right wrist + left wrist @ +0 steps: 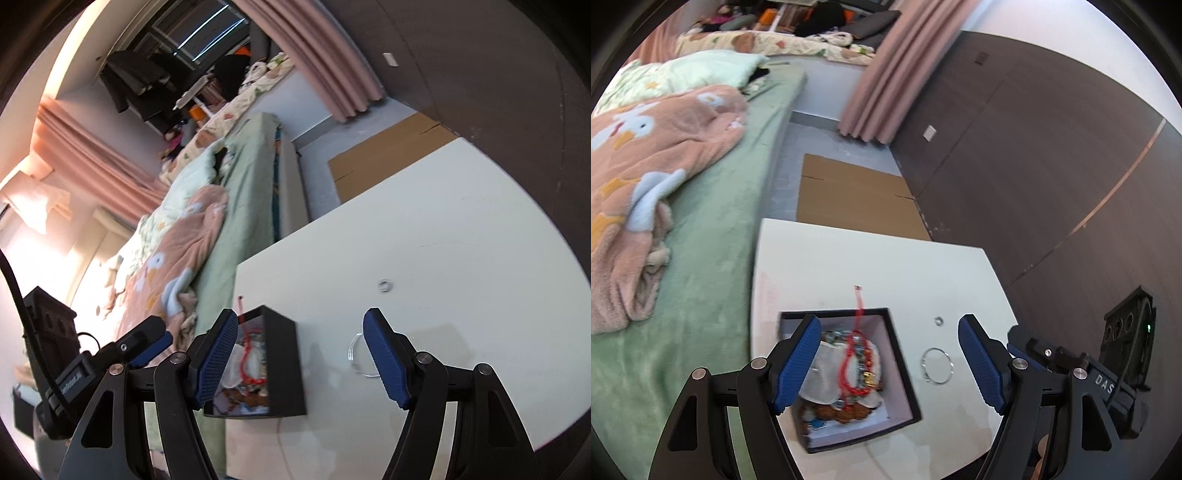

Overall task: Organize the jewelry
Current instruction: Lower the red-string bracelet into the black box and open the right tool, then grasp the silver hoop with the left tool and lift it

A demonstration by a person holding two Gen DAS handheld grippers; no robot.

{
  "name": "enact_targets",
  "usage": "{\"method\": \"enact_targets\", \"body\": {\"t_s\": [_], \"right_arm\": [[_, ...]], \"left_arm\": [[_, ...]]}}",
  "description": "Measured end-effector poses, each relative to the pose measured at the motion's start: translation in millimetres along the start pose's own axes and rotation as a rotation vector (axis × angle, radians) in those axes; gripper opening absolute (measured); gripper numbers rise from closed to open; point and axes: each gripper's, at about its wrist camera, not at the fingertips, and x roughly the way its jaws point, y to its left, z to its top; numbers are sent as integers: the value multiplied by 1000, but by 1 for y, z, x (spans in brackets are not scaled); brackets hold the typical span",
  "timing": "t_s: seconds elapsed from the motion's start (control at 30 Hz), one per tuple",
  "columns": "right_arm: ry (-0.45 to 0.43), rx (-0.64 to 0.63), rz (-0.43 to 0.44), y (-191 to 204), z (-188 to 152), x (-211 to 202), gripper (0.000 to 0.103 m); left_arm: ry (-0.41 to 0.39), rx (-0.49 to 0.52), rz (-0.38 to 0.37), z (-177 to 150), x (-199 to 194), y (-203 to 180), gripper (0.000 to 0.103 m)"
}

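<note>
A black square box sits on the white table, filled with beaded bracelets and a red cord bracelet that hangs over its far rim. A thin silver bangle and a small silver ring lie on the table to the right of the box. My left gripper hovers open above the box and bangle, nothing between its blue pads. From the right wrist view, the box is at left, the bangle and ring beyond my open, empty right gripper.
A bed with a green sheet and a pink duck blanket runs along the table's left side. Flat cardboard lies on the floor beyond the table. A dark wood wall stands at right, pink curtains behind.
</note>
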Motion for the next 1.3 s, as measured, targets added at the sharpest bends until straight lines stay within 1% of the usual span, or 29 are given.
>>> {"method": "enact_targets", "body": {"t_s": [0.1,0.33,0.4,0.47,0.6,0.67,0.73,0.8,0.9,1.0,1.13,1.17,1.2,1.3], "right_arm": [[7,26,-21,-12,2,-4,71],[10,70,-42,-32,6,-14,71],[13,82,-51,-38,7,-17,71],[14,94,-57,-43,8,-20,71],[6,119,-70,-56,11,-29,71],[0,130,-74,-61,12,-33,71],[-4,137,-80,-65,13,-37,71],[-3,143,-82,-69,13,-40,71],[0,158,-85,-76,13,-43,71],[-1,175,-84,-83,14,-47,71],[1,197,-83,-94,14,-52,71],[1,203,-84,-97,13,-54,71],[1,206,-84,-98,14,-55,71],[-2,208,-85,-102,14,-60,71]], "left_arm": [[14,36,-14,-4,7,-15,77],[61,107,-17,-15,26,-42,77],[80,131,-22,-20,33,-50,70],[104,156,-11,-25,40,-58,66],[148,171,0,-33,55,-72,54],[171,176,17,-35,62,-77,50],[211,168,38,-39,72,-80,47],[240,152,56,-42,80,-80,40],[265,155,122,-47,93,-82,37],[288,147,141,-52,103,-82,32],[308,170,200,-59,118,-87,31],[303,182,233,-61,120,-88,28],[296,196,259,-62,121,-89,28],[291,208,294,-63,123,-90,28]]}}
